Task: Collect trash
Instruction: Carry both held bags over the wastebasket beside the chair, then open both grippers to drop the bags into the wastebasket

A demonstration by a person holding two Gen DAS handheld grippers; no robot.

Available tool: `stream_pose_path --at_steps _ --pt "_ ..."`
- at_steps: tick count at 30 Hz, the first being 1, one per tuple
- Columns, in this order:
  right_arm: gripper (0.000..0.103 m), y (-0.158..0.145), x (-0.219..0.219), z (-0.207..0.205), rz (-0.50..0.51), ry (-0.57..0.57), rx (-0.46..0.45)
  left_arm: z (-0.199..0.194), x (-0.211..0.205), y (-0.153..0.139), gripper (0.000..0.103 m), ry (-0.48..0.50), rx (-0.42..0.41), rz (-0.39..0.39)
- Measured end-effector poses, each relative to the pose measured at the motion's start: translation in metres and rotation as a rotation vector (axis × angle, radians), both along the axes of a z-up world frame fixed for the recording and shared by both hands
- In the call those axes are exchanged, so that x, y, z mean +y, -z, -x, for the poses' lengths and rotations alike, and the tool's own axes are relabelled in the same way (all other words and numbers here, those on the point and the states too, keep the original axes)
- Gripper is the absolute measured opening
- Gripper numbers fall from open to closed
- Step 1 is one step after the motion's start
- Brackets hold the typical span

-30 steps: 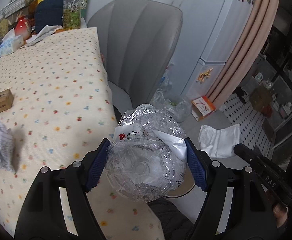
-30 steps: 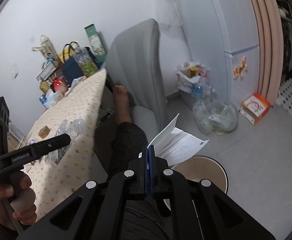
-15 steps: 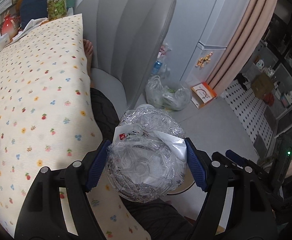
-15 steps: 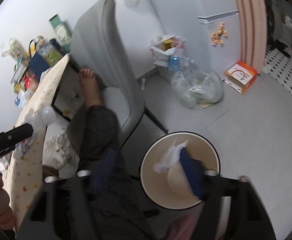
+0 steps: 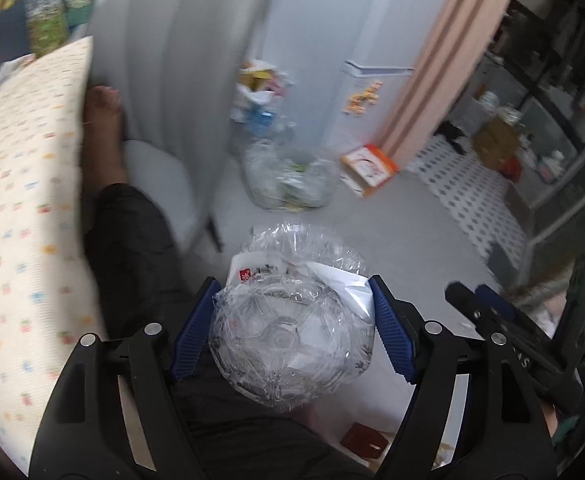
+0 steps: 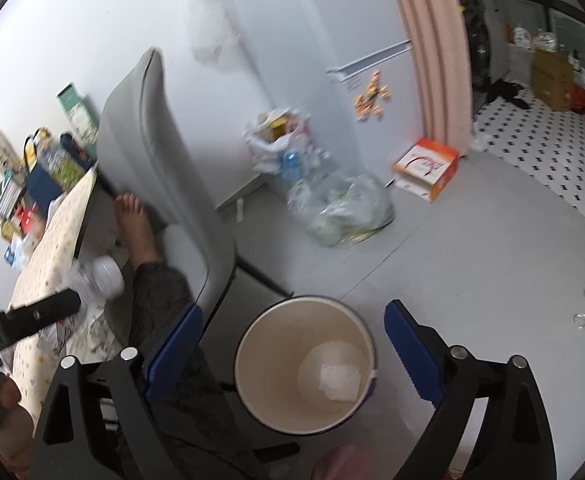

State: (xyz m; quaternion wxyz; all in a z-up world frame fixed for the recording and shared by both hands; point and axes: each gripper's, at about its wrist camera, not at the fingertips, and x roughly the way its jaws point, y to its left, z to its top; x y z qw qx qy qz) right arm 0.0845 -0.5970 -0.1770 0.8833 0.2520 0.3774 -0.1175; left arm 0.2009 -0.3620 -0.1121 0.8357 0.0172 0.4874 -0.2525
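You're in a home, dining/kitchen corner: fridge [image 6: 356, 92] w/ magnets, grey chair [image 6: 164, 168] just left of it, table w/ dotted cloth [image 5: 16, 208] beyond the chair, bagged recyclables [image 6: 340, 208] at the fridge's foot, pink curtain [image 6: 428, 52] to its right.

Round bin [image 6: 304, 364] sat mouth-up with open air above it, only a white mask [image 6: 338, 376] flat at the bottom. Grey chair [image 6: 160, 184] and the person's dark-trousered leg [image 6: 160, 300] crowded its left side; the spotted table [image 5: 16, 216] walled off further left. Grey floor [image 6: 472, 260] right of the bin was bare. Clear trash bag [image 6: 344, 212], stuffed white bag [image 6: 276, 144] and orange box [image 6: 426, 170] blocked the strip along the fridge [image 6: 352, 32]
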Motion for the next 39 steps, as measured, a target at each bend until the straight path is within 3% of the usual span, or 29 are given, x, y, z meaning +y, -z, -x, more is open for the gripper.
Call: stream_pose_path --at_steps 3,12,18,31,39 --pt "0.091 -0.005 -0.014 0.008 0.003 0.038 -0.01 0.005 -0.007 -0.006 0.097 0.008 -0.033 0.001" --pt "0.091 -0.011 -0.008 0.006 0.002 0.015 -0.022 0.005 0.023 -0.024 0.097 -0.081 -0.048 0.036" --pt "0.095 -0.028 0.021 -0.002 0.032 -0.029 -0.045 0.015 0.066 -0.047 0.097 -0.158 -0.113 0.07" --pt "0.095 -0.087 0.114 -0.012 0.121 -0.132 -0.139 0.045 0.178 -0.079 0.097 -0.363 -0.232 0.168" --pt "0.095 -0.116 0.174 -0.012 0.199 -0.192 -0.22 0.063 0.25 -0.089 0.097 -0.564 -0.267 0.159"
